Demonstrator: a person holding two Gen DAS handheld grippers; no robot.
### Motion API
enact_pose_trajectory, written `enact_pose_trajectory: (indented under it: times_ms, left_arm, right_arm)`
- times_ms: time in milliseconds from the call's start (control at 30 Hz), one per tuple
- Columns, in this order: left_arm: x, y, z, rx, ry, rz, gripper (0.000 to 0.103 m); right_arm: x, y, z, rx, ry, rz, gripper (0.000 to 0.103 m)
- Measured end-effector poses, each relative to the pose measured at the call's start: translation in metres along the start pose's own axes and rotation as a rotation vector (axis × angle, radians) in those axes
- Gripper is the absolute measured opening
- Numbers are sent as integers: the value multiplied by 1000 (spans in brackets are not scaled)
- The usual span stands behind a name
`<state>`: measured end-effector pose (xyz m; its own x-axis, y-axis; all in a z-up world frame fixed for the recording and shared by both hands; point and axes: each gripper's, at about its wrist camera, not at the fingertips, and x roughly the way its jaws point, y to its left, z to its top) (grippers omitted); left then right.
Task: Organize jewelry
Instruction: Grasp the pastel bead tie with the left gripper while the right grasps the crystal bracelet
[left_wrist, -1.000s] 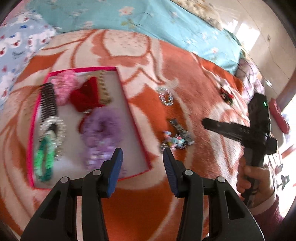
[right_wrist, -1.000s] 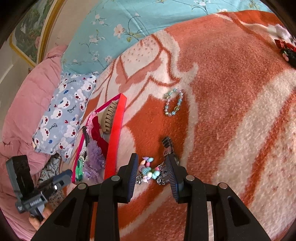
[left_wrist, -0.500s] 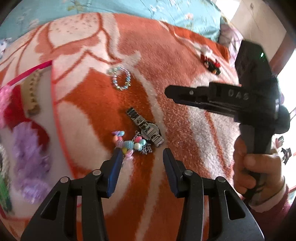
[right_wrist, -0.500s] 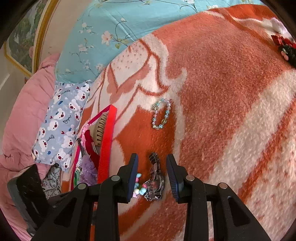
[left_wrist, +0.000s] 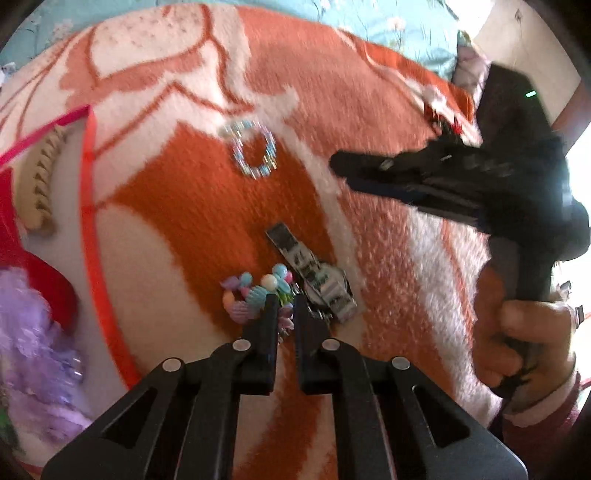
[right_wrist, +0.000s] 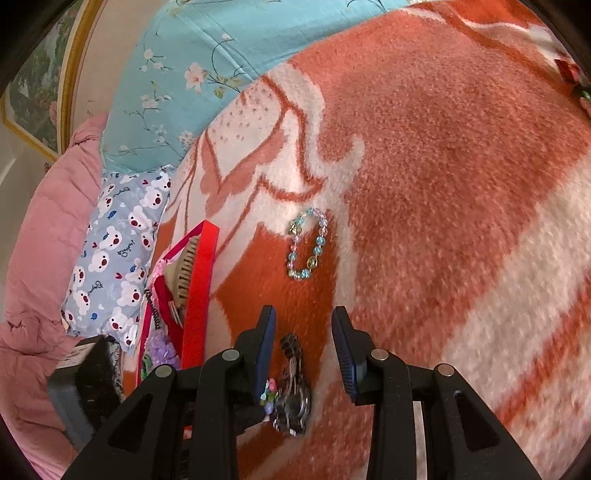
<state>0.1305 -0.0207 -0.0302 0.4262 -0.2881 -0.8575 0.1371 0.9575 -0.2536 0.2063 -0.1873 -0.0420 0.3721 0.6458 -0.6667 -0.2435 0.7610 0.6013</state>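
Two pieces touch: left gripper (left_wrist: 285, 303) closing on shell bracelet (left_wrist: 255, 293), watch (left_wrist: 317, 280) alongside.

bed: shell bracelet (left_wrist: 255, 297) lies just left of the watch (left_wrist: 317, 280), touching | bead bracelet (left_wrist: 254, 151) beyond them, apart | box (left_wrist: 90, 236) to their left, hair clip (left_wrist: 40, 184) and scrunchie (left_wrist: 33, 354) in it | my left fingers (left_wrist: 266, 317) close at the shell bracelet

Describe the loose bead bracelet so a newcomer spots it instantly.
On the orange-and-white blanket, right of the red-rimmed tray, lies the bead bracelet. Unlike the metal watch and pastel charm cluster, it's an open ring of clear blue-pink beads, lying alone.
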Motion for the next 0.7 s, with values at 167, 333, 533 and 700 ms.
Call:
enact_pose_trajectory:
  times_ms: [167,333,533,700]
  left_arm:
    - [-18,13,12,-31,-55,-11,6]
    - [-33,23,17,-63,-94,-23,6]
    - [-42,31,20,-98,-123,-29,6]
    - [-48,39,17,-116,-133,-25,6]
  right_arm:
    - [29,2,15,-4,21,-51,34]
    - [63,9,29,-44,52,-161,33]
    - [87,20,39,-112,60,-213,26]
    - [74,12,37,-64,19,-172,7]
